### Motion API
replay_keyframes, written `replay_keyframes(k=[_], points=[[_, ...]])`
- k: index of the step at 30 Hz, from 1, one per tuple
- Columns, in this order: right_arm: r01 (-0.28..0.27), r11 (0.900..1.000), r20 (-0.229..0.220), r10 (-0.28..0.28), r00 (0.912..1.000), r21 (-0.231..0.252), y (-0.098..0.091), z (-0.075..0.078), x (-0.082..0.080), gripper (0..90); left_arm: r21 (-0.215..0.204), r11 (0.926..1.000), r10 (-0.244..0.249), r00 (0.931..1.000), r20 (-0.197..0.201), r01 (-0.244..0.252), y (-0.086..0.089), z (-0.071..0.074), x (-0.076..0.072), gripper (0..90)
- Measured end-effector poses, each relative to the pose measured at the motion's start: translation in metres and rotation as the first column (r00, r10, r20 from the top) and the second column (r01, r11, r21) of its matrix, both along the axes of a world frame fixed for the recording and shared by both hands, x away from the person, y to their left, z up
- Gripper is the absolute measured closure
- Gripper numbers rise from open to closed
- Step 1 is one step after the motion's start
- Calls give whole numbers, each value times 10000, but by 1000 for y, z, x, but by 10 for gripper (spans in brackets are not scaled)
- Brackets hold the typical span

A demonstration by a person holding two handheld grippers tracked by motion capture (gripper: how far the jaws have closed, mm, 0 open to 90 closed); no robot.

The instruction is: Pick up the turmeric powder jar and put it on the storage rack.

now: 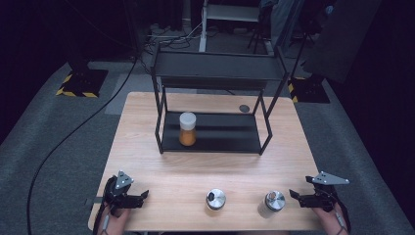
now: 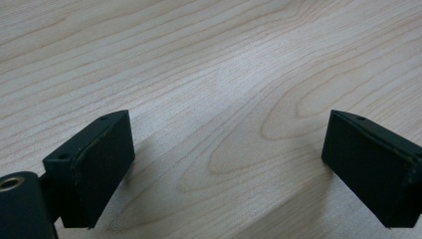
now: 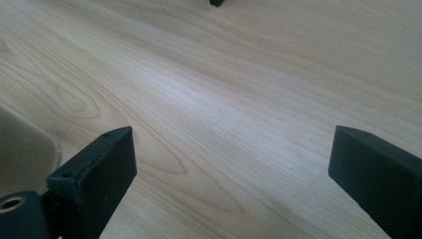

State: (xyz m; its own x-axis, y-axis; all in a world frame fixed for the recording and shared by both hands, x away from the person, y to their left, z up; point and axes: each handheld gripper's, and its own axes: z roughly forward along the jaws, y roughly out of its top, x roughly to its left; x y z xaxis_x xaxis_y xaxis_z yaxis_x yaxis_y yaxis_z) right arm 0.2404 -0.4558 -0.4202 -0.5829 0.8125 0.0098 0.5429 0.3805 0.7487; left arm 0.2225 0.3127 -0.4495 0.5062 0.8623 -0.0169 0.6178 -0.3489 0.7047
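Both hand-held grippers, left point(image 1: 144, 195) and right point(image 1: 292, 194), wide open, empty. Jar point(image 1: 270, 203) just beside right one: rigid, probably slick; grab mid-body, below metal lid.

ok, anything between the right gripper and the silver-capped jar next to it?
Nothing visible. The right gripper, jaws open, sits just right of the silver-capped jar, with bare tabletop between them. The second silver-capped jar stands beyond it, to the left.

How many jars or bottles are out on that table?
3: an orange jar with a white lid on the black rack's lower shelf, and two silver-capped bottles, one front centre, one front right.
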Motion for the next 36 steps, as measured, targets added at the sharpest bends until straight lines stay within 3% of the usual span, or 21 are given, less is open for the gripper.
replay_keyframes(k=[15,20,36], points=[[-306,9982,426,284,9987,524,11,43,-10,49,0,10000,0,10000,0,0,0,0,0,65],[-347,9982,485,324,9983,489,17,57,-12,49,1,10000,-1,10000,1,1,0,0,0,65],[-661,9968,788,625,9949,447,41,81,-19,49,1,10000,-1,10000,-2,1,0,0,0,65]])
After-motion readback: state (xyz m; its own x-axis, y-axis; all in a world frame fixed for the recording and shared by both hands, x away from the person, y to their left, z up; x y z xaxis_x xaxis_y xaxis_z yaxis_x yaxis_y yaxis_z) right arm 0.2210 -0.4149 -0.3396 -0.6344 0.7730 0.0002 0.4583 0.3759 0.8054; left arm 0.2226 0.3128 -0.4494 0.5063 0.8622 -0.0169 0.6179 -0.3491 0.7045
